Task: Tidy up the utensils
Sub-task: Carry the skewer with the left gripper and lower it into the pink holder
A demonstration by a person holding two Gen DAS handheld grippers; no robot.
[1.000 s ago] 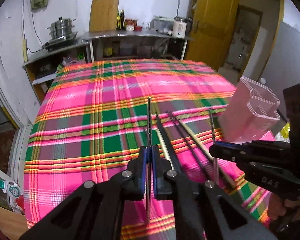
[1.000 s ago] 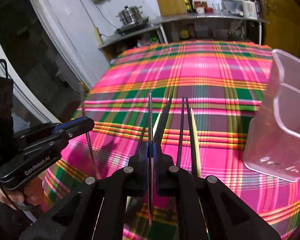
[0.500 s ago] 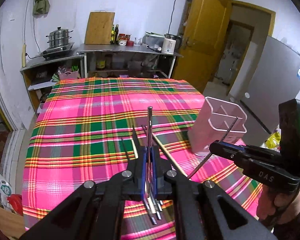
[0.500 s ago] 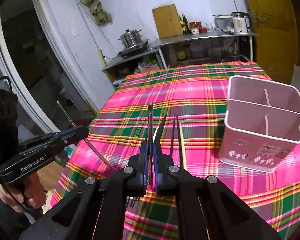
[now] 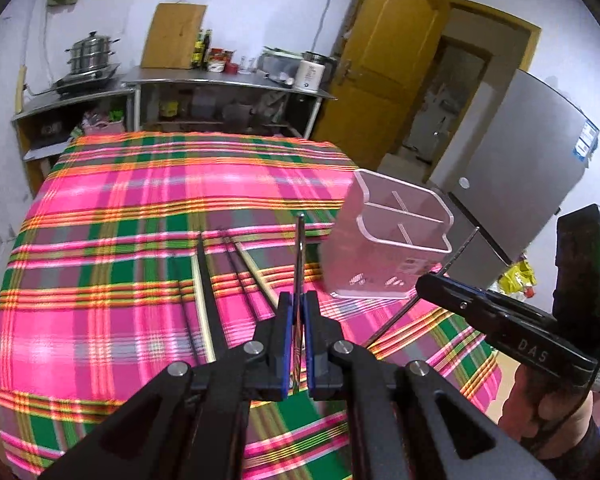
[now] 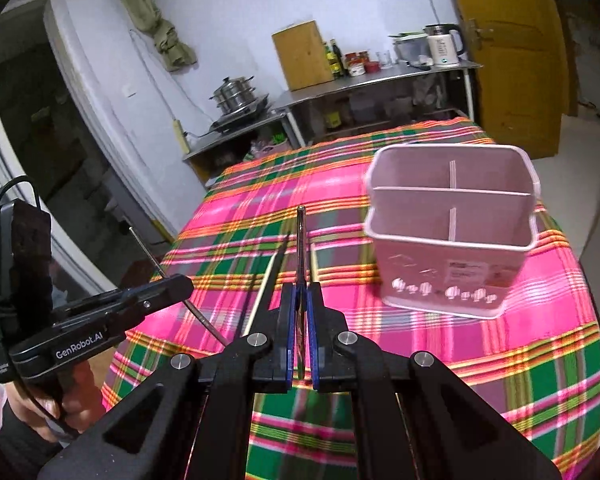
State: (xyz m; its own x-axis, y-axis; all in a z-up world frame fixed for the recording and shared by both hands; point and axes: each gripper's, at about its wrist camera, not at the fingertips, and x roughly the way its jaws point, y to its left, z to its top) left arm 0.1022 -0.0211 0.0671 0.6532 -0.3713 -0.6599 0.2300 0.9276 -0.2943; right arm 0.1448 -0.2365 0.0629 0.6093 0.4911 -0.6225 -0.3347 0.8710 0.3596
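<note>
A pink divided utensil holder (image 5: 396, 240) (image 6: 452, 240) stands upright on the plaid tablecloth (image 5: 100, 240) (image 6: 540, 340). My left gripper (image 5: 298, 308) is shut on a thin metal chopstick (image 5: 299, 256) that points forward, held above the table to the left of the holder. My right gripper (image 6: 300, 300) is shut on another metal chopstick (image 6: 300, 240), also raised, left of the holder. Several dark and pale chopsticks (image 5: 228, 268) (image 6: 268, 280) lie on the cloth. Each gripper shows in the other's view: the right one (image 5: 432, 284), the left one (image 6: 180, 288).
A steel counter (image 5: 220, 80) with a pot, cutting board, bottles and kettle runs along the back wall. A yellow door (image 5: 380, 60) and a grey fridge (image 5: 520, 152) stand to the right. The table edge drops off on the near side.
Both grippers have lifted with their chopsticks and moved toward the holder, which now sits closer in both views. The loose chopsticks stay on the cloth.
</note>
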